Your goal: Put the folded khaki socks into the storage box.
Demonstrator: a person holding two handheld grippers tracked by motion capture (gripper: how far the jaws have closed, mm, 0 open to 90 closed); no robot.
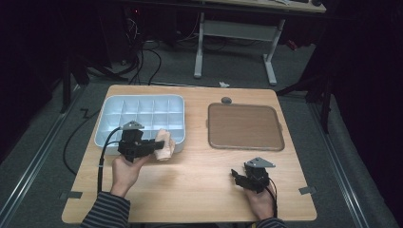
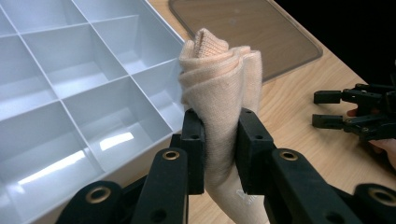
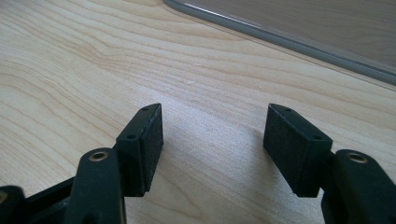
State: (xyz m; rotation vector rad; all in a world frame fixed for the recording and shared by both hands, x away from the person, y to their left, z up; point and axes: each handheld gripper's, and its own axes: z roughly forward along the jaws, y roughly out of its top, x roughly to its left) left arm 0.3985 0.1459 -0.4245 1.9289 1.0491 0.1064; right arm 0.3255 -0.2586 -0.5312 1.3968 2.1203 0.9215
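A peach knitted cloth (image 2: 219,88), rolled or folded, is pinched between the jaws of my left gripper (image 2: 220,149). In the high view that cloth (image 1: 164,144) hangs at the front right corner of a white compartment box (image 1: 114,104), with the left gripper (image 1: 151,147) shut on it. My right gripper (image 1: 236,176) rests low over the wooden table near the front right, open, nothing between its jaws. In its own view the right gripper (image 3: 212,140) stands wide over bare wood. The left gripper view shows that right gripper (image 2: 327,109) farther off.
A brown flat tray (image 1: 245,126) with a grey rim lies at the table's back right; its edge (image 3: 280,39) runs ahead of the right gripper. A small dark round object (image 1: 226,100) sits behind it. The box compartments (image 2: 70,70) look empty.
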